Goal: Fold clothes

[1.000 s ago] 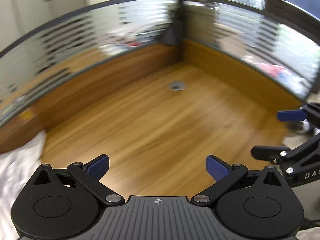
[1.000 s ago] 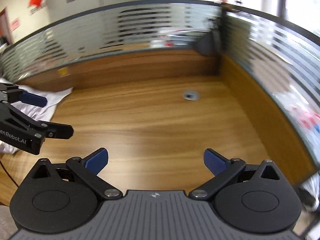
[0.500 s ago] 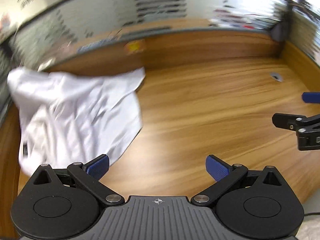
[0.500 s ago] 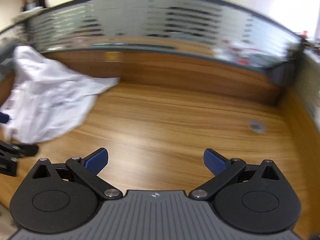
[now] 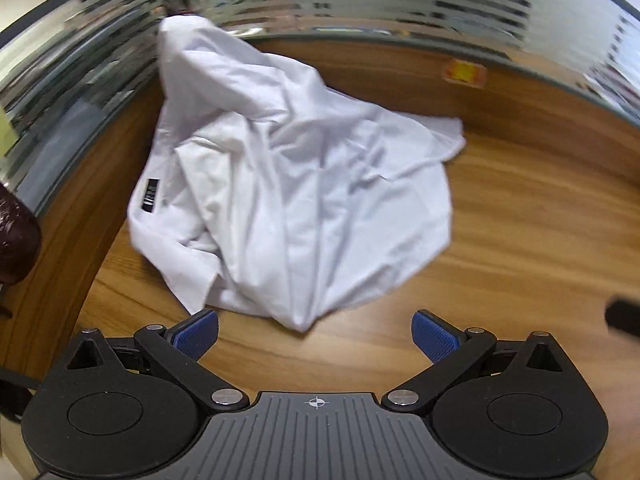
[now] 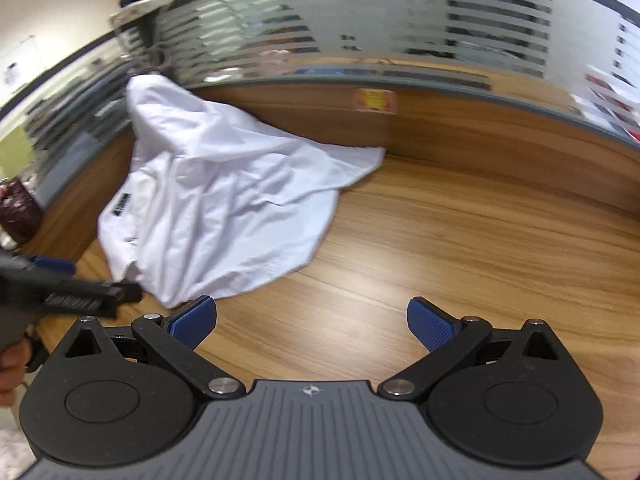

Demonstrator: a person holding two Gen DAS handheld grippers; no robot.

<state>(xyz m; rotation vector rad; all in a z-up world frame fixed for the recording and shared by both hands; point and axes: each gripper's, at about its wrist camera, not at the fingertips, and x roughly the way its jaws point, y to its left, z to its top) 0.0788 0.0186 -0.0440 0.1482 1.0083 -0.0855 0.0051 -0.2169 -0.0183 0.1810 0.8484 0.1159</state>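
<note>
— Shirt? Where does it sit?

— White shirt [image 5: 296, 184], crumpled in the left corner of the wooden surface [image 5: 520, 240], its top leaning against the frosted partition [image 5: 360, 4] (black neck label facing up).

— Different from a second ago?

— Yes. Then only a sliver of cloth showed at the left edge; both views have swung round, so it fills the middle.

— And the tools?

— Left tool [image 5: 316, 330] spread wide, empty, just short of the hem. Right tool [image 6: 312, 322] likewise spread, holding nothing, beside the shirt's near edge.
</note>
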